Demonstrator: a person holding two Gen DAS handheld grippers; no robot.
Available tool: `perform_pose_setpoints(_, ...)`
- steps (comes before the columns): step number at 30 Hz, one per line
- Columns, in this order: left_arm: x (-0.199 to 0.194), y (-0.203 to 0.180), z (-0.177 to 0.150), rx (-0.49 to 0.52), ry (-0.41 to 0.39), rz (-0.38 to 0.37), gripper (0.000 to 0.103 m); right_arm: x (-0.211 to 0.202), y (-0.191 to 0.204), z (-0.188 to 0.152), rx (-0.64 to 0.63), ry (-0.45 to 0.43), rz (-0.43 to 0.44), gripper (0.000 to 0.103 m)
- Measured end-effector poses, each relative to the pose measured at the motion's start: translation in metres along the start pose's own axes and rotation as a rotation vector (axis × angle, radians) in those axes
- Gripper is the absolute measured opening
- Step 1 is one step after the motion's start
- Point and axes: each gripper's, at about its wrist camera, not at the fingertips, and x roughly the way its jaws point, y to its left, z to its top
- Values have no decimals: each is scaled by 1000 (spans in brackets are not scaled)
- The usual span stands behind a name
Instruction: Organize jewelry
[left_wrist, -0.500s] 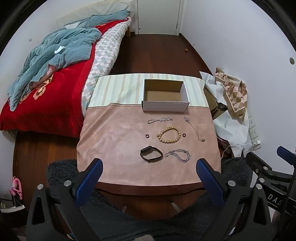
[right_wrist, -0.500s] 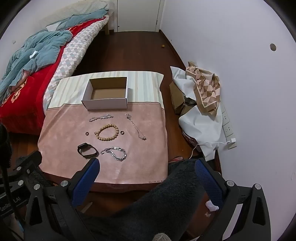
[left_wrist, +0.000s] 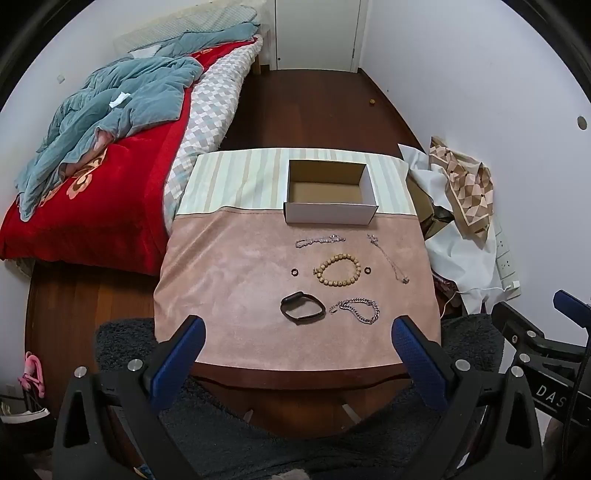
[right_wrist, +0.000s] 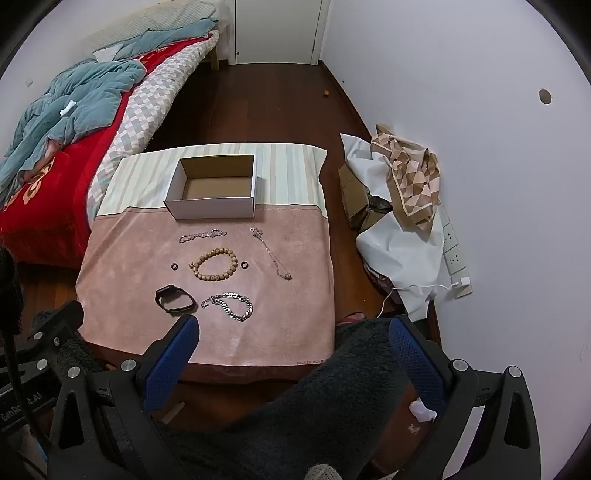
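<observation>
Jaws of both grippers gape wide and empty, short of the black band (left_wrist: 303, 307) and silver chain bracelet (right_wrist: 232, 304).

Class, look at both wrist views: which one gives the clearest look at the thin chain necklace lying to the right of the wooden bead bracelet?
The left wrist view. There the thin chain necklace lies stretched out, unobstructed, nearer the picture's middle. The right wrist view shows the same necklace whole too, but slightly smaller and more slanted, right of the wooden bead bracelet.

Jewelry (left_wrist: 338, 270) before box (left_wrist: 330, 215) on table (left_wrist: 229, 280)
</observation>
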Motion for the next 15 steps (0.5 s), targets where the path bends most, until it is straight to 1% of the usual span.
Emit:
perform_pose_setpoints(3, -6, -3, 2, 2, -3, 3, 103, -2, 3, 1, -1, -4, -2, 103)
perform_pose_setpoints(7, -6, -4, 5, 3, -4, 2, 103, -3, 6, 3, 1, -6, -2, 103)
perform_pose_setpoints(15, -9, -5, 5, 5, -17, -3, 103, -7, -2, 4, -1, -10, -1, 103)
